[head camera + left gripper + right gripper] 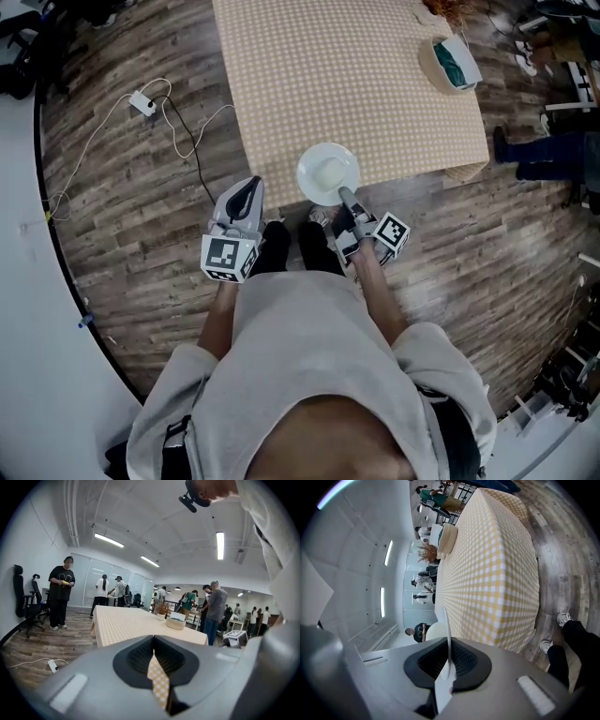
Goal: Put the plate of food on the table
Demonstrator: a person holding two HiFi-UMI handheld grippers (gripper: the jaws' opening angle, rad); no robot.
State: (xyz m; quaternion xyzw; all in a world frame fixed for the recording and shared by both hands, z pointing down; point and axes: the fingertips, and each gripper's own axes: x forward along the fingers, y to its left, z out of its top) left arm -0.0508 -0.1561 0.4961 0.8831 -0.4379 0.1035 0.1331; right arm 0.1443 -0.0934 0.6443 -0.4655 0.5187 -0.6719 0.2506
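A white round plate (326,172) with a pale patch at its centre hangs over the near edge of the table (356,84), which has a yellow checked cloth. My right gripper (346,199) is shut on the plate's near rim. In the right gripper view the plate (448,634) shows edge-on, as a thin white blade clamped between the jaws, with the table (497,569) beyond it. My left gripper (247,191) hovers over the floor to the left of the plate, just off the table's corner. Its jaws are shut with nothing between them.
A shallow basket (448,64) with a green and white item sits at the table's far right; it also shows in the left gripper view as a basket (176,622). A power strip (142,103) and cables lie on the wooden floor at left. Several people (62,592) stand around the room.
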